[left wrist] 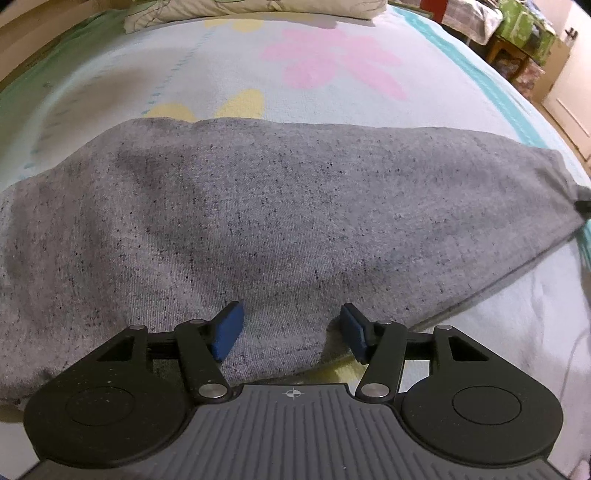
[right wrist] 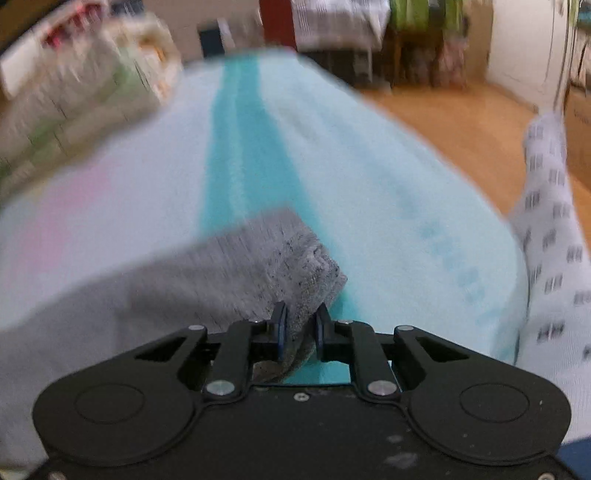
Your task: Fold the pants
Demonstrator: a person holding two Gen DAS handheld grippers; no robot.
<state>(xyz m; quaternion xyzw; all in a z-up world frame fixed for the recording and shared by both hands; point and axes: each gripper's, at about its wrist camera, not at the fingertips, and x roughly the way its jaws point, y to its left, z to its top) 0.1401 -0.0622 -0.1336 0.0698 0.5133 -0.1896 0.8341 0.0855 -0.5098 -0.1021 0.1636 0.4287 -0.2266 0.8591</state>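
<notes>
Grey speckled pants [left wrist: 258, 221] lie spread across the bed, running left to right in the left wrist view. My left gripper [left wrist: 291, 330] is open, its blue pads on either side of a fold at the pants' near edge. In the blurred right wrist view, my right gripper [right wrist: 300, 332] is shut on one end of the pants [right wrist: 288, 258], which looks lifted off the bed. That gripper shows as a dark tip [left wrist: 583, 201] at the pants' right end in the left wrist view.
The bed has a pale blanket [left wrist: 332, 96] with pink and yellow flowers and a teal stripe [right wrist: 236, 155]. A pillow [left wrist: 258, 9] lies at the far end. Wooden floor [right wrist: 461, 122] and furniture lie beyond the bed's right side. A patterned pant leg [right wrist: 554, 240] stands at right.
</notes>
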